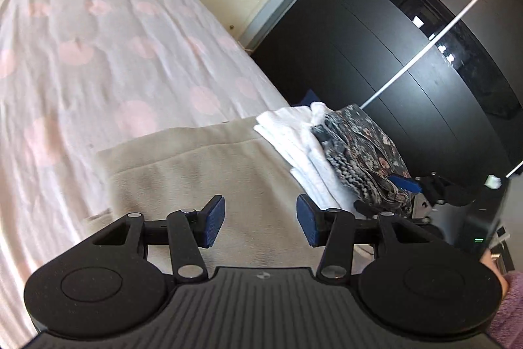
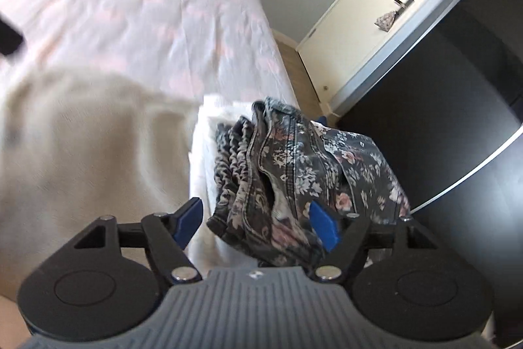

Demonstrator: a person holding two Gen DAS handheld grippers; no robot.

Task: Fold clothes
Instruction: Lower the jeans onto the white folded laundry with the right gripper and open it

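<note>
Beige garment [image 1: 209, 172]: we see it spread flat on the bed, at the near end of the pink-spotted bedsheet [image 1: 108, 48]; in our right wrist view it is blurred, so we cannot read its folds or edges there.
Landmark: we place everything else by this beige garment.
Left gripper [image 1: 261, 219]: it hangs just above the near part of the beige garment, blue pads spread apart with nothing between them; whether the tips touch the cloth we cannot tell.
Right gripper [image 2: 256, 223]: it sits to the right of the beige garment, over the pile of clothes; its fingers are spread wide, one pad on each side of the near end of the floral garment [image 2: 294, 165], and we cannot tell whether either pad touches it.
White stack [image 1: 294, 139]: folded white pieces lie just beside the right edge of the beige garment, touching or nearly touching it.
Floral garment: dark fabric with pale flowers, bunched and creased, resting on the white stack on the side away from the beige garment.
Sleeve [image 1: 508, 309]: a fuzzy pink cuff shows at the right border of our left wrist view, well right of the beige garment.
Dark wardrobe [image 1: 408, 54]: it stands beyond the pile, far right of the beige garment.
Cream door [image 2: 376, 18]: it stands behind the pile, next to the wardrobe.
</note>
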